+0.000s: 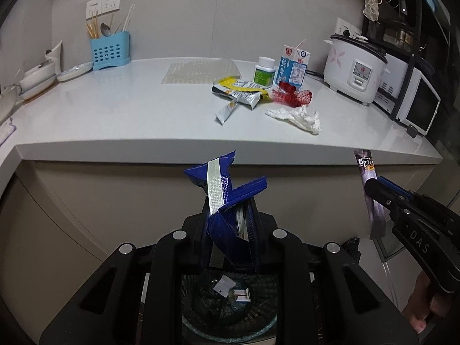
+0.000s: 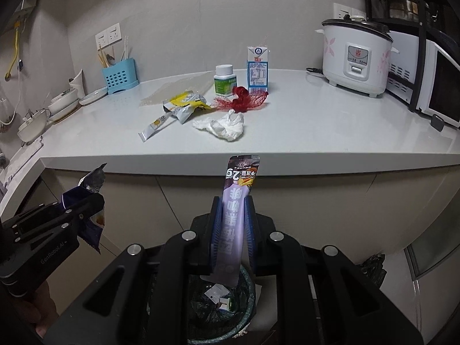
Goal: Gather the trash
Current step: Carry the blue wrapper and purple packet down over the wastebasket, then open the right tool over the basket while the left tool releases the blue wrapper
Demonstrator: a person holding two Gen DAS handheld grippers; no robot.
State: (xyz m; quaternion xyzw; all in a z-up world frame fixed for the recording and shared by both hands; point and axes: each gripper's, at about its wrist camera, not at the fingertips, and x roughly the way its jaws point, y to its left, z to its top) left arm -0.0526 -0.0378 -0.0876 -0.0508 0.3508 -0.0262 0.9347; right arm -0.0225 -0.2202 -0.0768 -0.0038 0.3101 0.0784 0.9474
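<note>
The left gripper [image 1: 227,215] was clamped on one crumpled blue wrapper [image 1: 222,189] and the right gripper [image 2: 232,224] was clamped on one purple sachet [image 2: 237,201], each held above the lined trash bin [image 2: 247,284] below the bench [image 2: 316,132] edge, apparently so a release would drop them in. Seven pieces remained on the bench: one tissue [image 2: 221,126], one red net [image 2: 241,100], one yellow-and-silver packet [image 2: 184,105], one silver stick sachet [image 2: 153,128], one milk carton [image 2: 258,69], one pill bottle [image 2: 225,80], one clear plastic sheet [image 1: 201,72].
</note>
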